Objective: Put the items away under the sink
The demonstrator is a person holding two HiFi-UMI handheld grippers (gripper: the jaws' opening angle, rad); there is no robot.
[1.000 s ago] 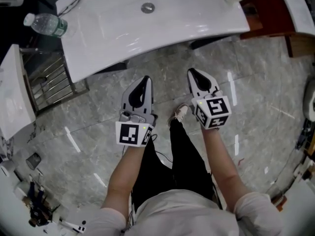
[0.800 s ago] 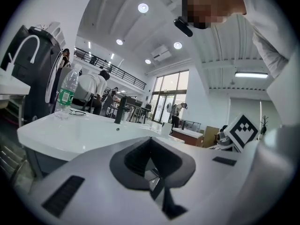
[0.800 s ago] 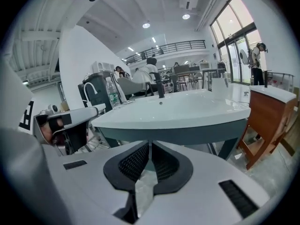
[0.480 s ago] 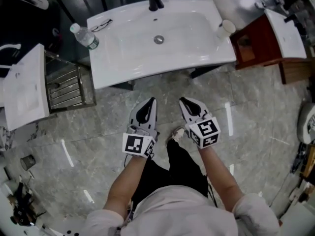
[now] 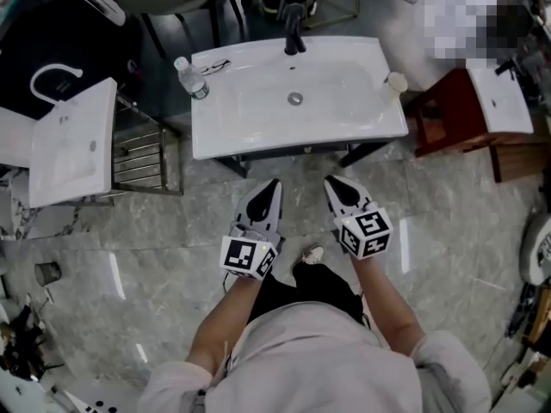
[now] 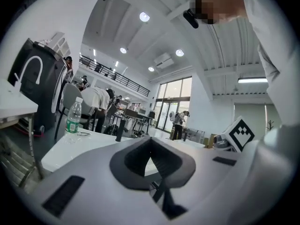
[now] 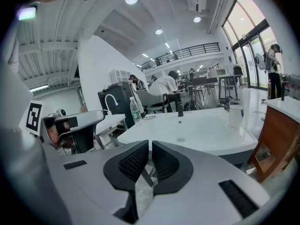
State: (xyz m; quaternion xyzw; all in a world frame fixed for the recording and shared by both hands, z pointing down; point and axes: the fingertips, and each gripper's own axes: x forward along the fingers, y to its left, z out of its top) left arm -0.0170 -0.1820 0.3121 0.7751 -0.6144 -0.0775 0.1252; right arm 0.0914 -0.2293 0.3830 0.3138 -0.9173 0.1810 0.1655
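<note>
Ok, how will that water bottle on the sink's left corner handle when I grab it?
Probably tippy: the water bottle stands upright, tall and narrow, near the sink edge. Its clear, thin-looking plastic likely dents under the jaws and may slip. If knocked over, its round body would probably roll.

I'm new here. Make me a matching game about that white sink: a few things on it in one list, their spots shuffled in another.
Things:
1. water bottle
2. cup
3. black faucet
4. drain

Spots on the sink, as the head view shows it:
A. middle of the bowl
B. right rim
C. far left corner
D. middle of the far rim

Pairs: 1-C, 2-B, 3-D, 4-A
</note>
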